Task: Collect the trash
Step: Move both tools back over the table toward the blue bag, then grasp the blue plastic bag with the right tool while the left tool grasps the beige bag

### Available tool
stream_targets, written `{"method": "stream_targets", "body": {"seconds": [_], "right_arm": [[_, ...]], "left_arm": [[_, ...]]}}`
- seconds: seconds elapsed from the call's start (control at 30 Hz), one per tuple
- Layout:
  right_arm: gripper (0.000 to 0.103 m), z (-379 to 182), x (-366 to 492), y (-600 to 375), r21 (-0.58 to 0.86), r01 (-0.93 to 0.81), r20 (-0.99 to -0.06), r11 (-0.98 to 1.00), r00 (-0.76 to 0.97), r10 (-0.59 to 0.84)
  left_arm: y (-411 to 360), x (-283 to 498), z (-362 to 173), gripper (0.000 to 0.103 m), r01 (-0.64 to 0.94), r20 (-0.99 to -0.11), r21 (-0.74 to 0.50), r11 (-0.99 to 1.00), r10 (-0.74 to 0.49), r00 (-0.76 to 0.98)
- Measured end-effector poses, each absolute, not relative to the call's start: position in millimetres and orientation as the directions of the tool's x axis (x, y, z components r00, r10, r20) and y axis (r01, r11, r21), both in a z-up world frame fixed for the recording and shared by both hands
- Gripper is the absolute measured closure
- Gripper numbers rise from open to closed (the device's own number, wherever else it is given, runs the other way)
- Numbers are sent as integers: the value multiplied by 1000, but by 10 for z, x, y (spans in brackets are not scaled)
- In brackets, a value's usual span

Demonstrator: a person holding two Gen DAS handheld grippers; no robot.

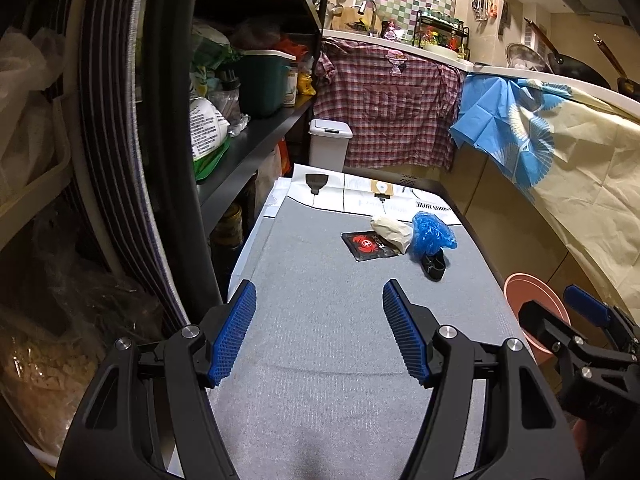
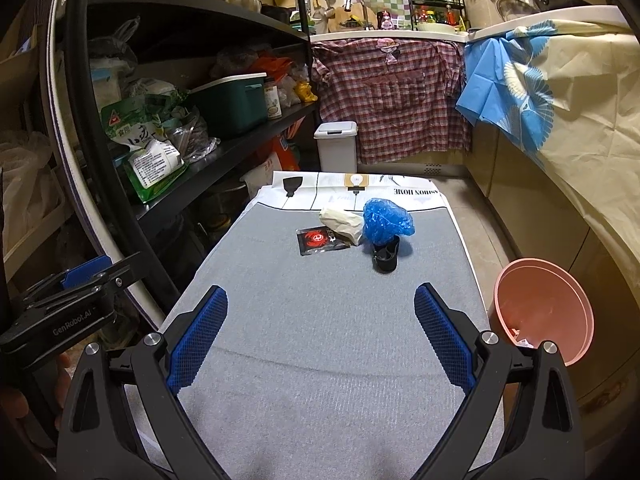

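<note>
Both claws hang over the grey mat (image 1: 320,340) on the bench, nothing between their blue pads. The left claw (image 1: 319,300) stands wide apart at the bottom of its own view, empty. The right claw (image 2: 321,306) is spread just as wide, empty too, low in its frame. Each shows at the edge of the other's view: the right one at lower right, the left one at lower left.

The trash sits in a tight cluster further up the mat, just right of centre. There's a black sachet with a red crab print (image 1: 368,245) lying flat, a crumpled cream paper wad (image 1: 391,231) resting on its right edge, a scrunched blue plastic cover (image 1: 434,234) touching the wad's right side, and a small black cup-like piece (image 1: 434,266) just below the blue plastic.

A pink bucket (image 2: 548,304) stands on the floor off the bench's right edge, scraps visible inside. A white lidded bin (image 2: 336,146) stands beyond the bench's far end.
</note>
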State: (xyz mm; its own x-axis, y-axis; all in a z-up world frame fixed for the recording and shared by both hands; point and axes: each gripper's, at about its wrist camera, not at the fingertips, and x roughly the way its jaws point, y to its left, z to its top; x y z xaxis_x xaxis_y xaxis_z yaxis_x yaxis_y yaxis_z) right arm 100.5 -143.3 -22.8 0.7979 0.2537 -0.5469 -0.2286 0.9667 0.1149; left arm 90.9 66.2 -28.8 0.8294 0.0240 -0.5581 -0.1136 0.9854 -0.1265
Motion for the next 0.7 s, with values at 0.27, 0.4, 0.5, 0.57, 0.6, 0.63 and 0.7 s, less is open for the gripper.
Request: {"method": "stream_targets", "body": {"seconds": [0.27,0.4,0.5,0.57,0.6,0.63,0.7], "right_arm": [[10,-244,1401,-1691,134,-178,-493,975,842,222],[10,-436,1803,-1861,132,-96,-494,987,857,150],[10,-609,2103,-1931,121,-49,-516,991,850,105],[10,-709,2279,-1960,128,-30,-524,991,846,93],[10,-746,2344,-1967,130,-24,-523,991,847,89],[10,-795,2438,-1973,135,-28,-513,990,853,94],[10,-881,2595,-1967,133,-48,-486,990,867,108]], "left_arm": [[712,1235,-286,38,-164,-563,-99,982,80,822],[679,1505,-370,38,-178,-569,-105,978,88,817],[594,1757,-482,38,-178,-579,-74,981,103,809],[531,1929,-567,38,-170,-584,-58,984,105,805],[500,2023,-621,38,-168,-586,-53,984,106,803],[481,2081,-655,38,-168,-590,-52,984,105,801],[448,2231,-758,38,-170,-598,-53,984,105,795]]}}
